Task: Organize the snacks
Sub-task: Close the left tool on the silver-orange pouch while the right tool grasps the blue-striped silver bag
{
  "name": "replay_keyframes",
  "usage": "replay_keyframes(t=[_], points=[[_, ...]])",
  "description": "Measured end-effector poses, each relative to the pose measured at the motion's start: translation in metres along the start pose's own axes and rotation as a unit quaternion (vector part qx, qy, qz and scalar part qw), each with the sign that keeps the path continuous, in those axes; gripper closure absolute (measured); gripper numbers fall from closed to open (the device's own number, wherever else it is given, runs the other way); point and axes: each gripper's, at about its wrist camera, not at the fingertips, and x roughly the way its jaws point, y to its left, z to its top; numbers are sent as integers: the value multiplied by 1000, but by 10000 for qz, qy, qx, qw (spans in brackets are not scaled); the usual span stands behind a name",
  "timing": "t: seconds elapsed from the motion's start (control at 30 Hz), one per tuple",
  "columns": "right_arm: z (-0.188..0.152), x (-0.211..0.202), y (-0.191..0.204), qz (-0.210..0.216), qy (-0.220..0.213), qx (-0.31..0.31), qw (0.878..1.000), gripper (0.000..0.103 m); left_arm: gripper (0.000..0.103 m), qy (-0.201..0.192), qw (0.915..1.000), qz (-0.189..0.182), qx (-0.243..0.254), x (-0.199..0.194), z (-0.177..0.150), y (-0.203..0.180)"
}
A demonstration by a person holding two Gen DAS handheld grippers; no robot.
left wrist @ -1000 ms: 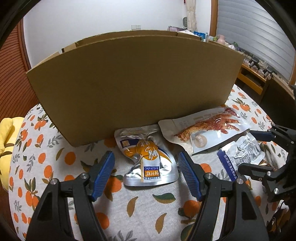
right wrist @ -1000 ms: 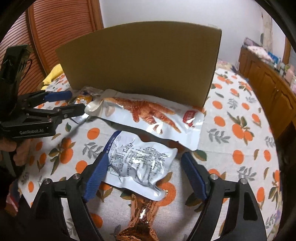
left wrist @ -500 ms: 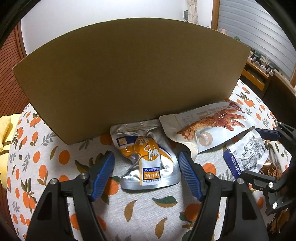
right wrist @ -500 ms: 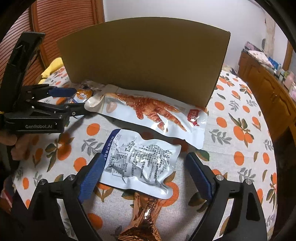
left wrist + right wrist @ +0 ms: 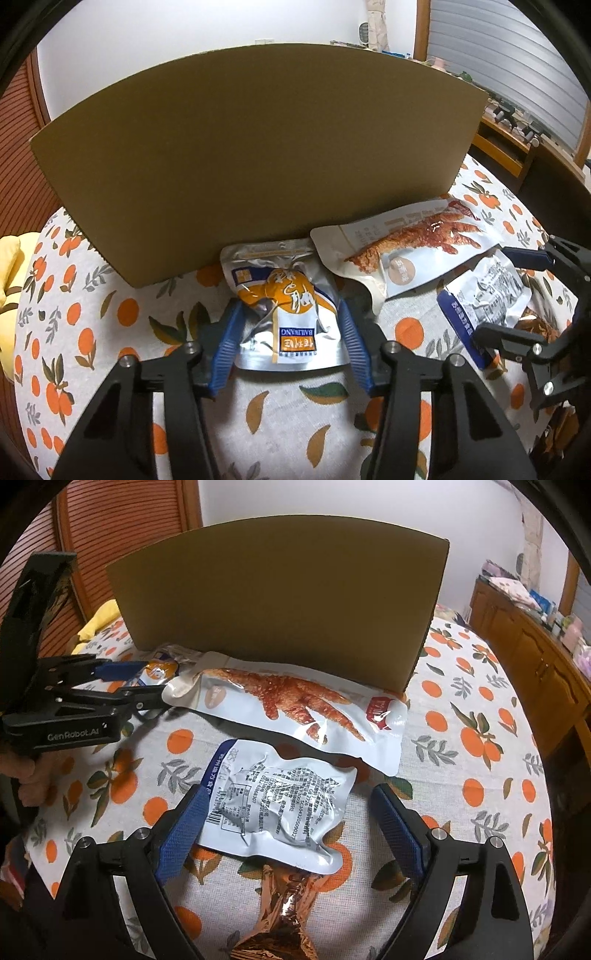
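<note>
The cardboard box [image 5: 255,147] shows only its near wall, so its inside is hidden in both views. In the right wrist view the copper foil packet [image 5: 286,904] lies partly under the white back-printed pouch [image 5: 280,805] and is cut off by the bottom edge. The silver and orange pouch [image 5: 160,670] is mostly hidden behind the left gripper [image 5: 140,686]. The items on the sideboard [image 5: 532,635] are too blurred to tell.

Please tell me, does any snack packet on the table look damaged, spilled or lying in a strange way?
Nothing looks torn or spilled. One oddity: the white printed packet lies partly on top of a crumpled copper foil packet, covering its upper end. The chicken-feet packet and the orange packet lie flat against the cardboard box.
</note>
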Motion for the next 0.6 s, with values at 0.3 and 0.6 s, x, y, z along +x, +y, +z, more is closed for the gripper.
replay_keyframes(t=[0.3,0.6], points=[[-1,-2,-2,-55,-33,23,10000,16,54,-11,10000,-37,32,-12,-12,1],[-1,-6,-3,-40,-176,72,9998,41,54,-182,9996,-151,-119,-33,-25,7]])
